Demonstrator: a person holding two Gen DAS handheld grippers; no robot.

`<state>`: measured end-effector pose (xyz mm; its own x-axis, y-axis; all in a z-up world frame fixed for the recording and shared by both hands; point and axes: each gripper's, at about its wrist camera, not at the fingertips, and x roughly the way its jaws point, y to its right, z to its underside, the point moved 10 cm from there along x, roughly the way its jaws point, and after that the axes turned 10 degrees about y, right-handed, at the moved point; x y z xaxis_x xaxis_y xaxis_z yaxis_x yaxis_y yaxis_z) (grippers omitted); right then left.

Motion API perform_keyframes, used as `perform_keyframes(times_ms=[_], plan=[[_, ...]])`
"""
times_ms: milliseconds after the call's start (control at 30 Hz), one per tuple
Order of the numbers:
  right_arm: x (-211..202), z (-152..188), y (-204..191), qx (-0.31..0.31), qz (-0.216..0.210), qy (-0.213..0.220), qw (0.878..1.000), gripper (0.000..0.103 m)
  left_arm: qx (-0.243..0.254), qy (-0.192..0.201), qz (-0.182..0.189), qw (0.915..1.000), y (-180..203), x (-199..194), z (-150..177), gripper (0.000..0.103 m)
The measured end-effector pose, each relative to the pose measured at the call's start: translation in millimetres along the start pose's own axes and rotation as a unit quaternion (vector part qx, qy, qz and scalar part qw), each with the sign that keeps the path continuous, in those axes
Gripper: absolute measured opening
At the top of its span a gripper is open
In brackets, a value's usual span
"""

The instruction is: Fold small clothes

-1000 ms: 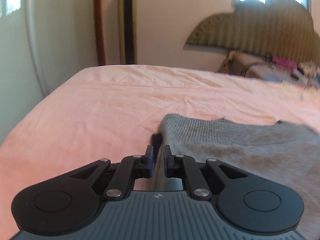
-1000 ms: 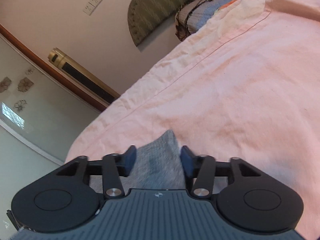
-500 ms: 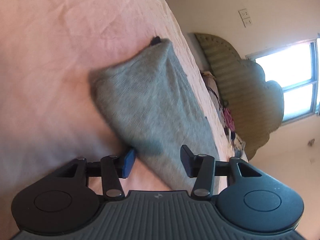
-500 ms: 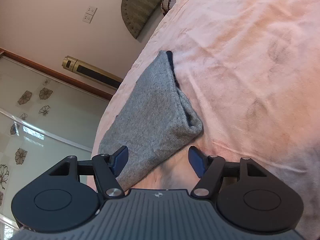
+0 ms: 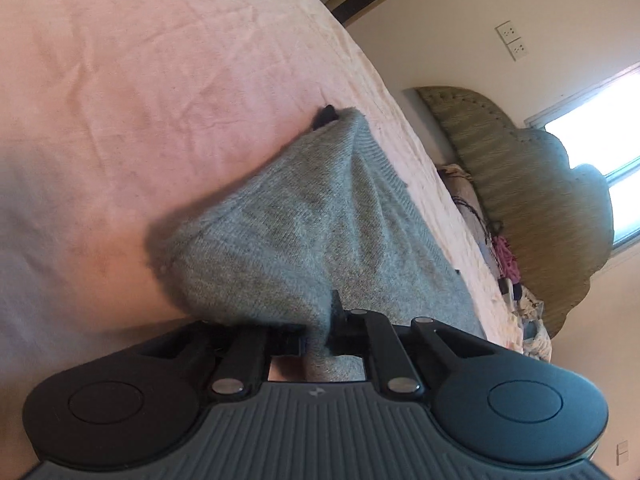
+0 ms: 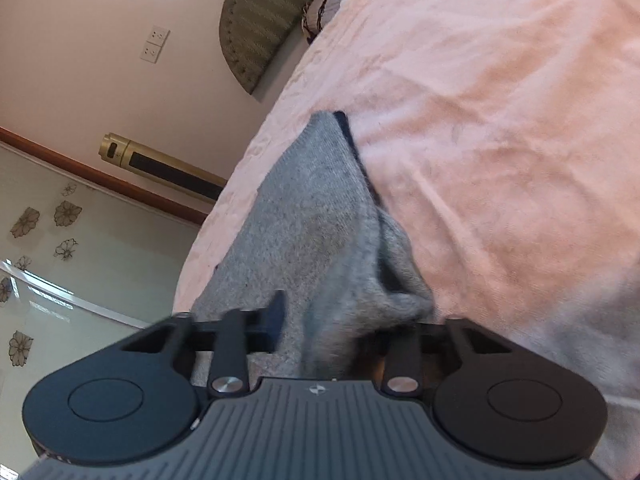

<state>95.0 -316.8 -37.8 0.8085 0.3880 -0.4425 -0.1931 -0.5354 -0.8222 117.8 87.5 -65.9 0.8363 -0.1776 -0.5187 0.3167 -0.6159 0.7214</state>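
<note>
Grey knit garment point(image 5: 304, 240), ribbed along one edge, lying on the pink bedsheet point(image 5: 140, 100) of the bed; from my right camera it runs away from me toward the far side, with a dark lining or tag point(image 6: 352, 140) peeking out along its right edge. My left claw point(image 5: 318, 332) is drawn together on a near fold of the knit, the cloth bunched and pinched between the pads. My right claw point(image 6: 340, 332) has the near end of the garment draped through it; its jaws look partly apart, and the right finger is hidden under fabric, so I cannot tell whether it is actually gripping. Handling judgement: light, soft, floppy, with no stiffness to hold a crease by itself, so it will sag and stretch if lifted from one point. The fuzzy surface should grip the pads well, and slipping looks unlikely. Best holds are the two near corners or the ribbed hem, taking both layers at once so the fold travels together. The sheet beneath is loose and wrinkled, so a deep pinch could catch it too. Headboard point(image 5: 520, 184) and clutter lie well apart, on the far side.
</note>
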Motion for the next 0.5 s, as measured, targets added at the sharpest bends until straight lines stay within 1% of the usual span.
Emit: perform_keyframes(times_ms=[67, 167, 233, 300, 400, 433, 500], plan=[[-2, -2, 1, 0.013, -0.013, 0.000, 1.000, 0.015, 0.020, 0.009, 0.000, 0.9998, 5, -7, -2, 0.007], [-10, -7, -10, 0.003, -0.029, 0.003, 1.000, 0.015, 0.036, 0.024, 0.016, 0.9989, 21, -24, -7, 0.006], [-18, -11, -21, -0.001, -0.041, 0.000, 0.999, 0.014, 0.038, 0.028, 0.032, 0.9984, 31, -38, -11, 0.006], [-31, -15, -32, -0.014, -0.056, 0.001, 0.998, 0.014, 0.027, 0.022, 0.046, 0.9983, 36, -54, -13, 0.006], [-58, -16, -38, -0.016, -0.074, -0.007, 0.997, 0.013, 0.029, 0.007, 0.060, 0.9977, 30, -85, -7, 0.006], [-68, -14, -37, -0.019, -0.077, -0.011, 0.997, 0.013, 0.038, 0.003, 0.058, 0.9976, 22, -94, -3, 0.006], [-87, -3, -28, -0.015, -0.081, -0.029, 0.996, 0.013, 0.056, -0.010, 0.038, 0.9976, 1, -106, 8, 0.006]])
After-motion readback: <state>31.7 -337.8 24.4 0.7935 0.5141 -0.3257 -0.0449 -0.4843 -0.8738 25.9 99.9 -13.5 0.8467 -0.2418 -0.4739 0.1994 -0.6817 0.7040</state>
